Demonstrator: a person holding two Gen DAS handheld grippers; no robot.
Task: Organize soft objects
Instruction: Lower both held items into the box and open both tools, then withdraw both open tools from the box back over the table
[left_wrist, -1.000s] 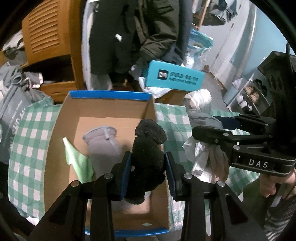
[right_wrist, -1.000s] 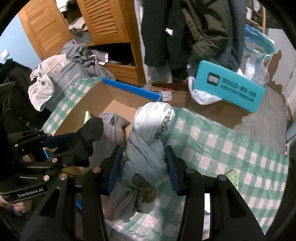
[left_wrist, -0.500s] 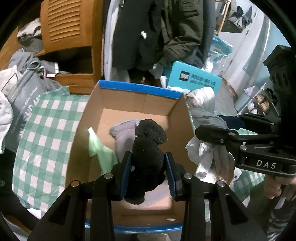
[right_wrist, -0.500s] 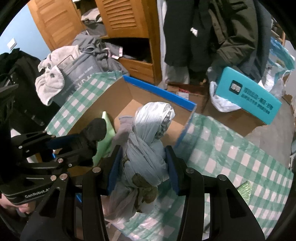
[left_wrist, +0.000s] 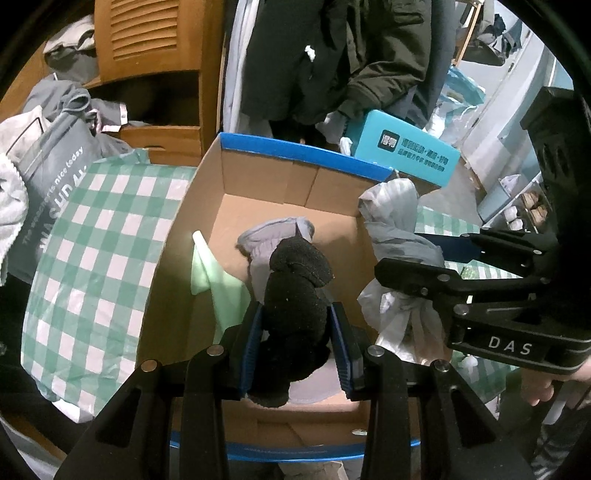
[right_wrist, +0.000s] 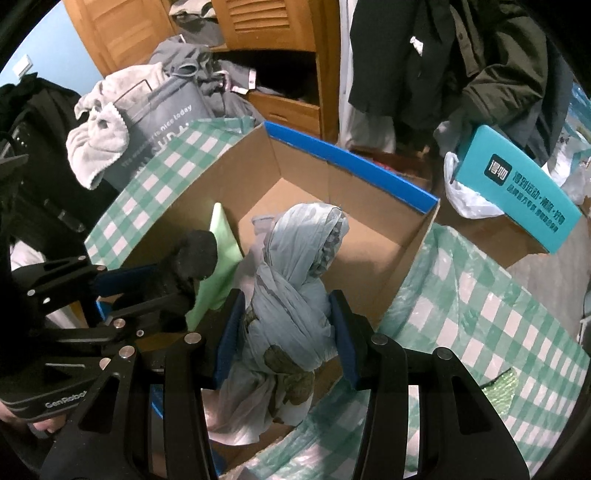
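1. Two bundles held over the box (left_wrist: 266, 195): left claw (left_wrist: 295, 343) clamps the black sock (left_wrist: 295, 291) mid-body.
2. Right claw (right_wrist: 284, 332) pinches the knotted bag (right_wrist: 295, 291) at its waist.
3. Both look light and squashy; grip the thick middle.

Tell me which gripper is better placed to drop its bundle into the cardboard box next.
Probably left. The left gripper holds the black bundle over the cardboard box interior, while the right gripper holds the grey bundle nearer the box's right wall.
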